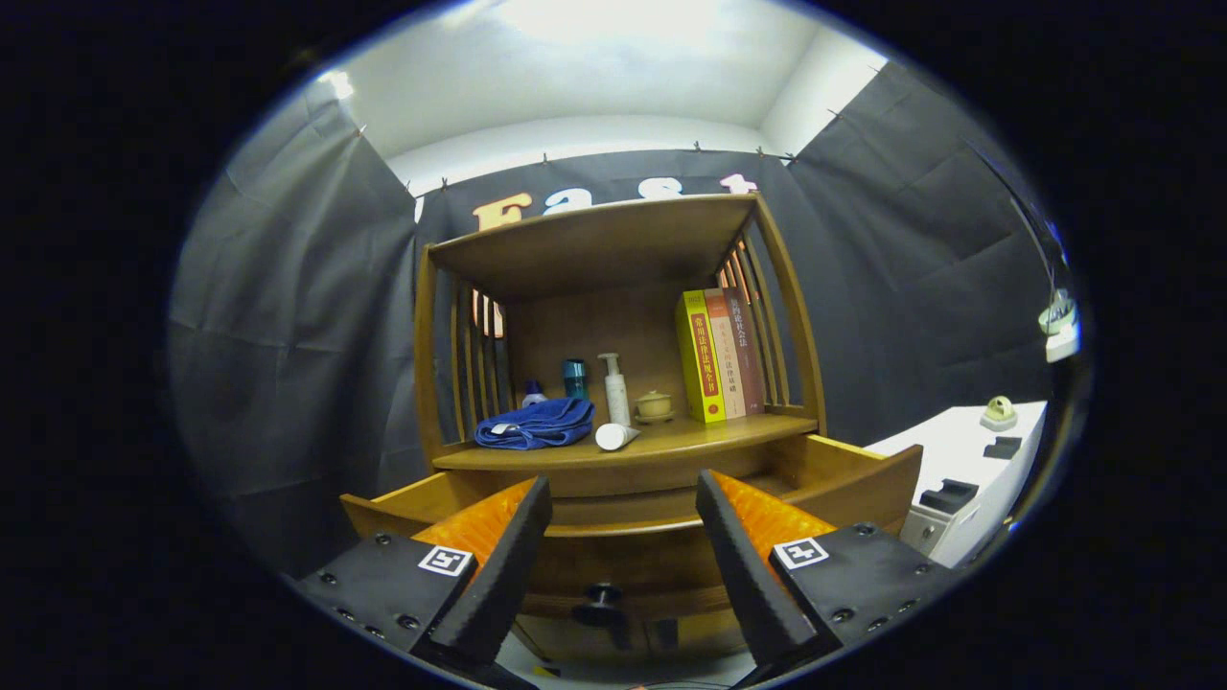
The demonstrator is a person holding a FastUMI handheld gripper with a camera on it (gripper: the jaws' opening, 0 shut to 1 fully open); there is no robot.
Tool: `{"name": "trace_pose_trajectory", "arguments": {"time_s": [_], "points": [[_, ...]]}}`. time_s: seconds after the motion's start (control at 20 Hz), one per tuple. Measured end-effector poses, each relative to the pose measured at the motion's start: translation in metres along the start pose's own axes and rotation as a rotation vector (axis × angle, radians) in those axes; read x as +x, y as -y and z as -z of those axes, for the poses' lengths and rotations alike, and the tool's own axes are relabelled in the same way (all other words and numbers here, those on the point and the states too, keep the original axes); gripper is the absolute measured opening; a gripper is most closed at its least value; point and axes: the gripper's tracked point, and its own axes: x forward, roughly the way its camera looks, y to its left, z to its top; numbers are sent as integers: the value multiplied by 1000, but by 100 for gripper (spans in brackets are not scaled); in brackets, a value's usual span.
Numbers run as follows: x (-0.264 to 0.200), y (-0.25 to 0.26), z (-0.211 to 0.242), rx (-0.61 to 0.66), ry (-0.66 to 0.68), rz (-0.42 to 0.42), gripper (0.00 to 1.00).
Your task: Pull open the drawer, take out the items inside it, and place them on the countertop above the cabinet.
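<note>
A wooden cabinet stands ahead with its drawer pulled out toward me. The drawer's dark knob shows low on its front, between my fingers. My gripper hovers open above the drawer's front edge, with nothing between its fingers. On the countertop above the drawer lie a folded blue cloth and a white tube on its side. The inside of the drawer is hidden from here.
At the back of the countertop stand a white pump bottle, a teal bottle, a small lidded cup and three upright books. A shelf roof and slatted sides close it in. A white table with small objects stands right.
</note>
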Motion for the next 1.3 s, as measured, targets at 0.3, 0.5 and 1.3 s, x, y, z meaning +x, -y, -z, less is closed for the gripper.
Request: {"name": "trace_pose_trajectory", "arguments": {"time_s": [0.3,0.5,1.3], "points": [[1,-2,68,-70,-91,5,98],[19,6,87,-53,-127,46,99],[35,12,103,-86,-170,80,99]]}}
